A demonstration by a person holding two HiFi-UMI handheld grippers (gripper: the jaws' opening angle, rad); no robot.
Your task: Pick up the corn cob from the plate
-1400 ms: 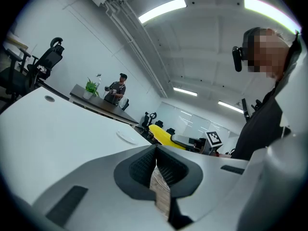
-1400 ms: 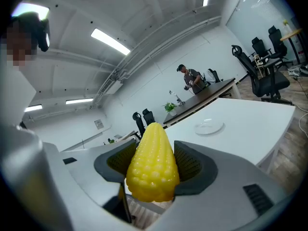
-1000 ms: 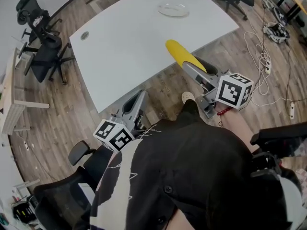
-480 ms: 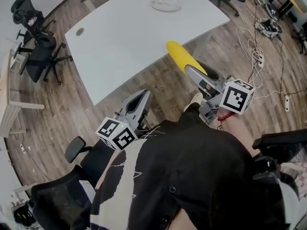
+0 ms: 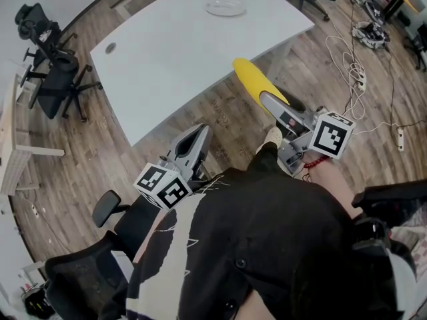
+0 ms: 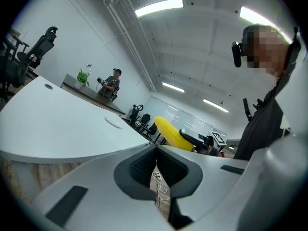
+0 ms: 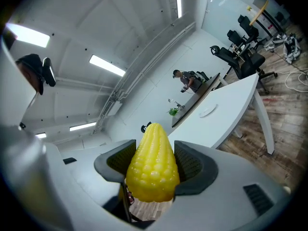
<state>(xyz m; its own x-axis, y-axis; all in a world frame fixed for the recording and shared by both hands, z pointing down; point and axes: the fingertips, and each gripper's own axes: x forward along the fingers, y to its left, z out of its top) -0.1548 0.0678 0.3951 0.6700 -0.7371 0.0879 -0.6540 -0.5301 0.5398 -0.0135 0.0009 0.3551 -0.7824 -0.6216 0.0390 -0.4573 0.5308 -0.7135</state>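
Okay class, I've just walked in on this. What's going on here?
A person holds a gripper in each hand. The right gripper is clamped on a yellow corn cob, holding it in the air near the edge of the white table. The plate sits at the table's far side and looks empty. The left gripper is shut on nothing and is held low beside the person.

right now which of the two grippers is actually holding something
The right gripper: its jaws are clamped on the yellow corn cob. The left gripper has its jaws shut together with nothing between them.
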